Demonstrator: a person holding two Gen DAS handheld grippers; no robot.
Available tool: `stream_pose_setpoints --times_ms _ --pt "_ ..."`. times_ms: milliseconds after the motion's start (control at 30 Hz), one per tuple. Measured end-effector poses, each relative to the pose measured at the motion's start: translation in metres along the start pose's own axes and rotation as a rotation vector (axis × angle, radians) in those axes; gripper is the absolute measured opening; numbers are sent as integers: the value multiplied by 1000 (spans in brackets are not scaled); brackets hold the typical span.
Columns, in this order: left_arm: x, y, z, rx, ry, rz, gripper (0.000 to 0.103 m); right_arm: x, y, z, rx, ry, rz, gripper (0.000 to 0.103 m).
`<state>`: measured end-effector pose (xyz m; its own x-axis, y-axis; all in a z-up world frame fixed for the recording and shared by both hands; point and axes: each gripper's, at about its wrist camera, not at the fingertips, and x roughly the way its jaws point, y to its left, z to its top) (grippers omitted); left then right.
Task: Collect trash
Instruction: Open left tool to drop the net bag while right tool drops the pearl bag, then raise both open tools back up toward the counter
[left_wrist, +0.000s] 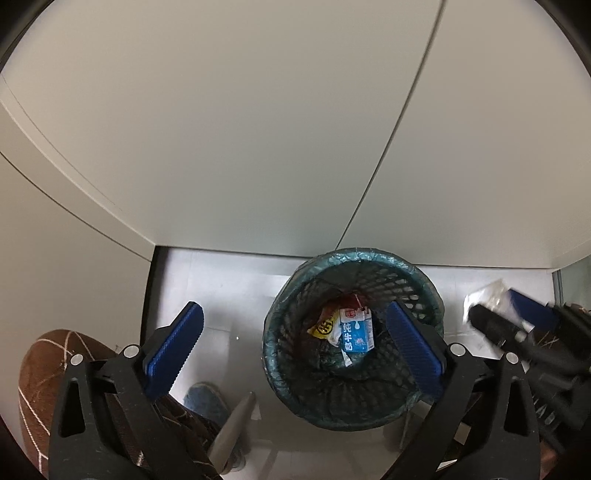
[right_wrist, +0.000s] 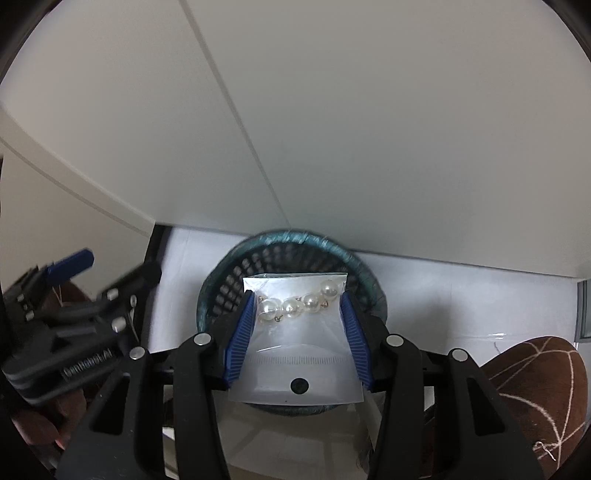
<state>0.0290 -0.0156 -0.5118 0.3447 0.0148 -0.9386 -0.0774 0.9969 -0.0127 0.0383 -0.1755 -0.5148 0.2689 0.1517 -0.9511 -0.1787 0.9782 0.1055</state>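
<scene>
- Right tongs (right_wrist: 297, 325): blue ribbed pads closed onto the two side edges of a clear plastic packet (right_wrist: 295, 354), which bows slightly between them; four white pearl-like beads (right_wrist: 295, 305) lie in a row inside its upper part.
- Packet position: held directly above the mouth of the waste basket (right_wrist: 288, 254), a dark mesh bin lined with a teal bag, standing on the pale floor (right_wrist: 443, 306) against a white panel (right_wrist: 332, 110).
- Left tongs (left_wrist: 295, 350): spread wide and empty; one pad over bare floor, the other over the basket's near right rim.
- Basket contents, left wrist view: a blue-and-white carton (left_wrist: 357, 334), a yellow wrapper (left_wrist: 325, 326) and a red scrap (left_wrist: 351, 301) at the bottom.
- Periphery: brown slippers with pale stitching (right_wrist: 535, 376) at the frame edges; the right tongs and packet appear blurred at the right edge of the left wrist view.
</scene>
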Motion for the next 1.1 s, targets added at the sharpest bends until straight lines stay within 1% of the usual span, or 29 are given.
stream_pose_setpoints --times_ms 167,267,333,400,467,533,567,700,733,867,1000,1100 --pt "0 2 0 2 9 3 97 2 4 -3 1 -2 0 52" --pt "1 7 1 -24 24 -12 97 3 1 -3 23 4 -3 54" --pt "3 10 1 -42 31 -18 97 -1 -3 -4 31 1 -10 62" --pt "3 12 1 -54 35 -24 97 -1 -4 -4 40 -4 -2 66" --pt "2 12 1 -60 33 -24 97 -2 -7 -4 50 -6 -2 72" --pt "1 13 1 -65 27 -23 97 -2 -10 -4 66 -13 -8 74" --pt "1 14 1 -68 25 -24 97 -3 -12 -4 78 -21 -15 77" --pt "-1 15 2 -72 24 -21 97 -13 -21 -4 118 -57 -46 82" --pt "-2 15 3 -73 24 -20 97 -17 -24 -4 125 -66 -51 84" --pt "-20 18 8 -57 -12 -20 97 -38 -30 -3 128 -103 -69 88" --pt "-47 27 13 -98 -49 -60 97 -65 -32 1 120 -159 -86 91" --pt "-71 26 17 -78 -82 -69 97 -89 -29 5 93 -200 -97 92"
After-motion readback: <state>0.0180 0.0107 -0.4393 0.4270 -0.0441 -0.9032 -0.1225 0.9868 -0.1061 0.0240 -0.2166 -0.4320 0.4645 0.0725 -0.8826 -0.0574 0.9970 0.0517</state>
